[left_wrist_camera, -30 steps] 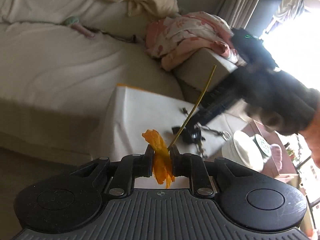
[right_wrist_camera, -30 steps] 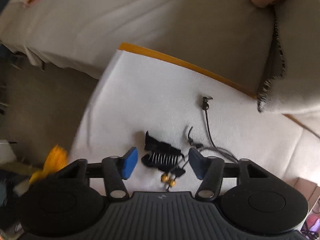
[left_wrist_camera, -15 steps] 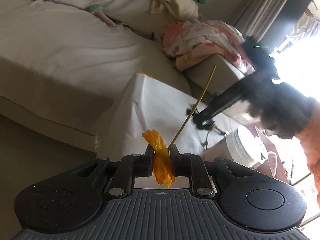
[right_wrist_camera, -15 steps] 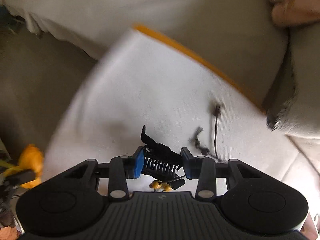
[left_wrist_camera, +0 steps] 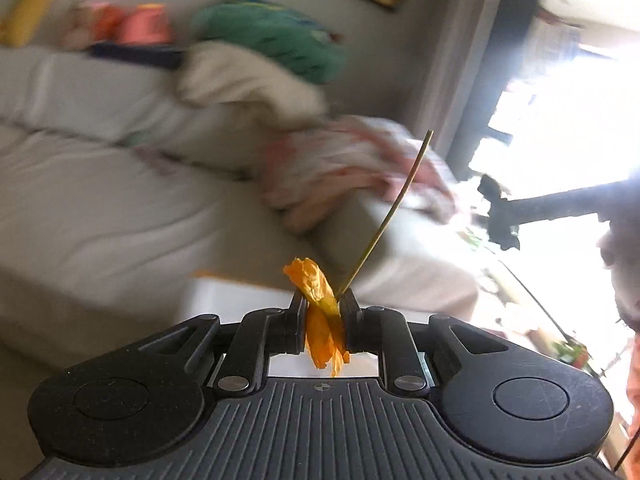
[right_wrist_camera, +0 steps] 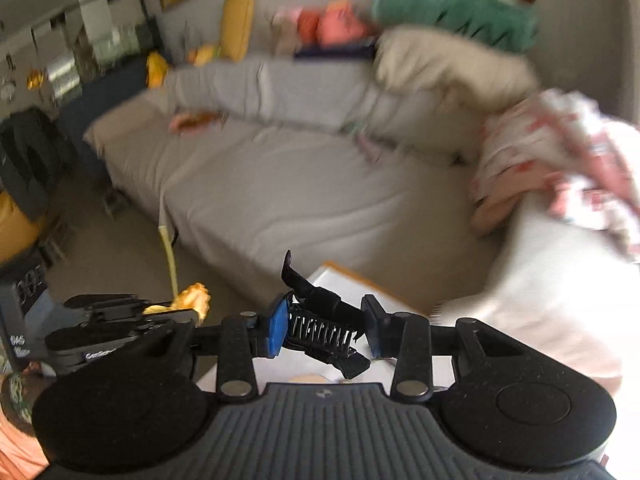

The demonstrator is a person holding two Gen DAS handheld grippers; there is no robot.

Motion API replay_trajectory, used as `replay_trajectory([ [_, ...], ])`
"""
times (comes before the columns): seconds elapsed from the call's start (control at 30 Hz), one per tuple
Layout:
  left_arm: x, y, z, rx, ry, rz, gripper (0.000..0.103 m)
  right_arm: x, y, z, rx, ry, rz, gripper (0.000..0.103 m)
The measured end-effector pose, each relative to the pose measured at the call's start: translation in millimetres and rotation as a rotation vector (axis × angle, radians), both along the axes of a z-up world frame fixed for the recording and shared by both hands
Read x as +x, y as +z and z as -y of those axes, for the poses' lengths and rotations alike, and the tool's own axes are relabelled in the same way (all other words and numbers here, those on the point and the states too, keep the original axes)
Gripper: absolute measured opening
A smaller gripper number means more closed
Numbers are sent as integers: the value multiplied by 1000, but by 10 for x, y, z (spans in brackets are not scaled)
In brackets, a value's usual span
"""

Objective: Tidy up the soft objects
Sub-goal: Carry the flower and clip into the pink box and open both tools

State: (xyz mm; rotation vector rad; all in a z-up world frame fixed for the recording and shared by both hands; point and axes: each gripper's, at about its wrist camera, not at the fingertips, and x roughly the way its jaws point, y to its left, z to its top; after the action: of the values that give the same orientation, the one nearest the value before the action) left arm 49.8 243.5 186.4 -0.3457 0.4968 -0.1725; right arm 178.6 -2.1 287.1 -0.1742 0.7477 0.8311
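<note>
My left gripper (left_wrist_camera: pixel 323 307) is shut on an orange artificial flower (left_wrist_camera: pixel 320 304) whose thin green stem (left_wrist_camera: pixel 384 216) sticks up to the right. It also shows in the right wrist view (right_wrist_camera: pixel 192 300), held at the left. My right gripper (right_wrist_camera: pixel 326 326) is shut on a black hair claw clip (right_wrist_camera: pixel 320 322) with a comb of teeth, lifted above the white table (right_wrist_camera: pixel 340 280). The right gripper appears in the left wrist view as a dark shape (left_wrist_camera: pixel 500 216) against the bright window.
A long grey sofa (right_wrist_camera: pixel 280 184) runs behind the table, with a cream blanket (right_wrist_camera: pixel 448 64), a green cushion (right_wrist_camera: pixel 456 4) and a pink patterned cloth (right_wrist_camera: pixel 560 160) on it. The views are blurred. Dark furniture and a black bag (right_wrist_camera: pixel 28 156) stand at the left.
My right gripper closed on the hair clip and lifted it off the table. Both views swung upward toward the sofa. The left gripper keeps holding the flower.
</note>
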Motion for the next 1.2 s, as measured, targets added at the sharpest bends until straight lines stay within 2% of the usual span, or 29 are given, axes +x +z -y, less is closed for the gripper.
replay_trajectory([
  [0.13,428,183,733,17,-174,3,20,-108,151,806,70,-108,47,39],
  [0.23,855,142,1302,-17,-303,-70,20,-90,53,1376,89,-220,42,39],
  [0.33,1286,-102,1798,-103,-400,-168,23,10,-186,1902,86,-340,3,39],
  [0.4,1526,-331,2103,-123,-426,-235,23,66,-417,2113,65,-420,-16,39],
  [0.53,1842,-857,2628,-49,-435,-394,24,96,-796,2423,10,-518,-37,39],
  [0.6,1869,-1064,2776,18,-439,-429,25,100,-930,2470,8,-537,-58,39],
  [0.67,1842,-1118,2859,70,-434,-398,27,65,-1052,2479,7,-545,-63,39],
  [0.77,1794,-938,2859,116,-410,-238,27,52,-1117,2483,2,-547,-51,39],
  [0.83,1809,-746,2822,107,-395,-160,27,52,-1117,2452,6,-546,-40,39],
  [0.93,1838,-580,2753,60,-371,-88,27,90,-1145,2492,21,-550,-37,39],
  [1.0,1857,-505,2763,81,-359,-54,27,140,-1172,2481,26,-553,-26,39],
  [1.07,1885,-548,2847,178,-364,-69,27,134,-1180,2488,26,-555,-18,39],
  [1.2,1946,-1002,3195,397,-439,-230,27,148,-1215,2498,12,-572,-12,39],
])
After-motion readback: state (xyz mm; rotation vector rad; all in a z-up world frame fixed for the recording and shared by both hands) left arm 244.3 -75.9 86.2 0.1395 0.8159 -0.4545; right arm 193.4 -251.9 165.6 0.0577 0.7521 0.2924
